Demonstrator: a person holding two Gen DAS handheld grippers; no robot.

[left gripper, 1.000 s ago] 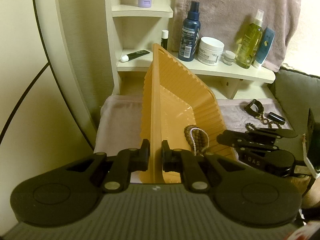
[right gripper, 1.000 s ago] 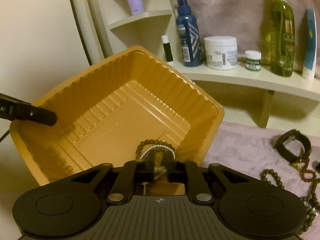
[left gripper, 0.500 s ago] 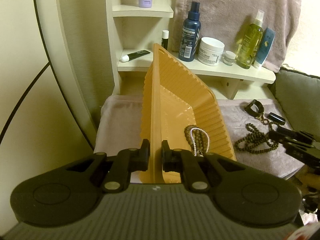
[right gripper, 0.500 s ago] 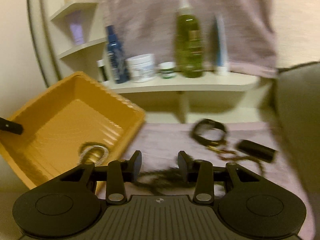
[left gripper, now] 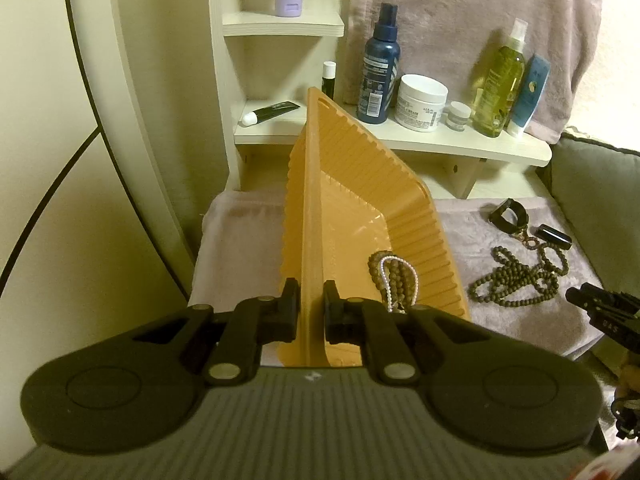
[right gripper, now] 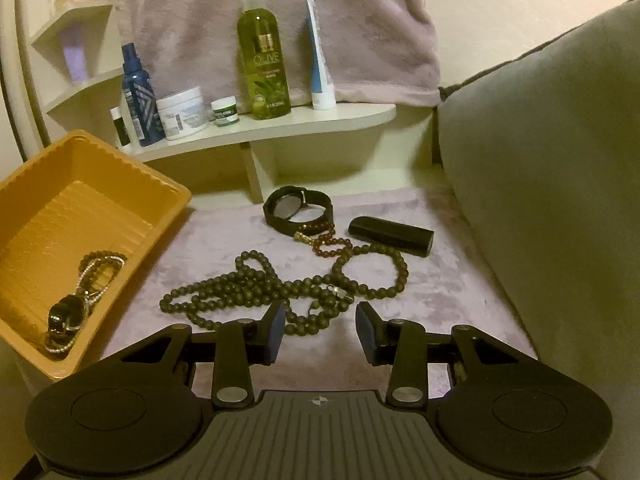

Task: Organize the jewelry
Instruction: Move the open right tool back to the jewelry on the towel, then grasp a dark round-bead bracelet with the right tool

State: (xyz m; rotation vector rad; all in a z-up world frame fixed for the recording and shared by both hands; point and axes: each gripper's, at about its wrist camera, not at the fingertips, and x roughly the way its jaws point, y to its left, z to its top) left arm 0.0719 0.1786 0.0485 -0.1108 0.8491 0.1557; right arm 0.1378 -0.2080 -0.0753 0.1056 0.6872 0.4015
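My left gripper (left gripper: 311, 314) is shut on the near rim of an orange plastic tray (left gripper: 360, 208) and holds it tilted. Bracelets (left gripper: 394, 276) lie in the tray; they also show in the right wrist view (right gripper: 86, 292), inside the tray (right gripper: 168, 190). My right gripper (right gripper: 320, 328) is open and empty, just in front of a long dark bead necklace (right gripper: 256, 284) on the mauve cloth (right gripper: 224, 240). A black watch (right gripper: 298, 210), a reddish bead bracelet (right gripper: 326, 240) and a black case (right gripper: 391, 236) lie behind it. The necklace (left gripper: 516, 280) also shows in the left view.
A cream shelf (right gripper: 280, 128) behind holds a blue bottle (right gripper: 138, 96), a white jar (right gripper: 182, 112), a green olive bottle (right gripper: 264, 64) and a tube (right gripper: 320, 60). A grey cushion (right gripper: 540, 180) stands at the right. A towel (right gripper: 260, 20) hangs behind.
My right gripper let go of the bracelets in the tray, opened, and swung right over to the bead necklace on the cloth. The left gripper has kept its hold on the tray.
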